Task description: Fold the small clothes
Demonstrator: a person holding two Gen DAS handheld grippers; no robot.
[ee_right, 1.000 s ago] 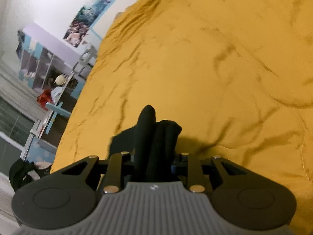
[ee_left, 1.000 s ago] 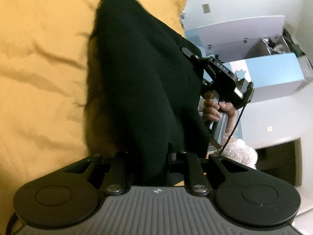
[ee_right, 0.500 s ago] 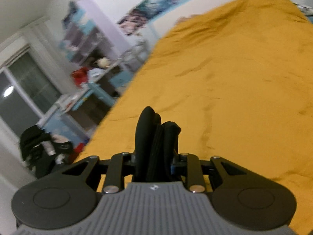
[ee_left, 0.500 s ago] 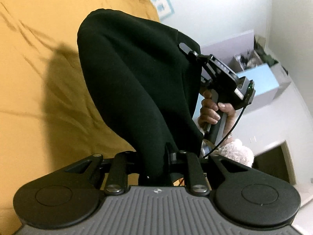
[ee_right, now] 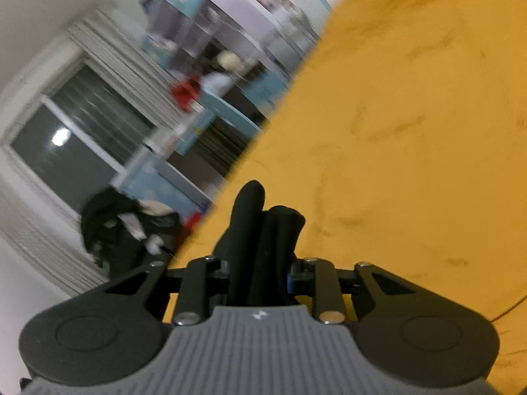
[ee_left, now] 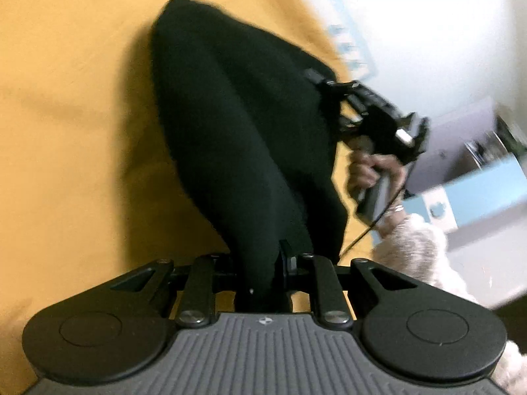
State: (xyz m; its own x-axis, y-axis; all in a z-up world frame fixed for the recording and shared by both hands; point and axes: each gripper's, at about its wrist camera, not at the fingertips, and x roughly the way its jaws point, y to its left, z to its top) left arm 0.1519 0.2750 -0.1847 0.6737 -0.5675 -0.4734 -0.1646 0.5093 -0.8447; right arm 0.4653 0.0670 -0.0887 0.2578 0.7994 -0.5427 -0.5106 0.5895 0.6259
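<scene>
Both grippers, left and right, pinch my black garment mid-frame above the yellow bedspread (blurred); thin grips could slip.

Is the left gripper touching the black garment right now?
Touching. The left wrist view shows the left gripper clamped on the black garment, cloth bunched between its jaws.

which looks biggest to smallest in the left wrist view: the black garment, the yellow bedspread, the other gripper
1. yellow bedspread
2. black garment, though it hangs nearer the camera, so its true size is unsure
3. right gripper, clearly smallest
</scene>
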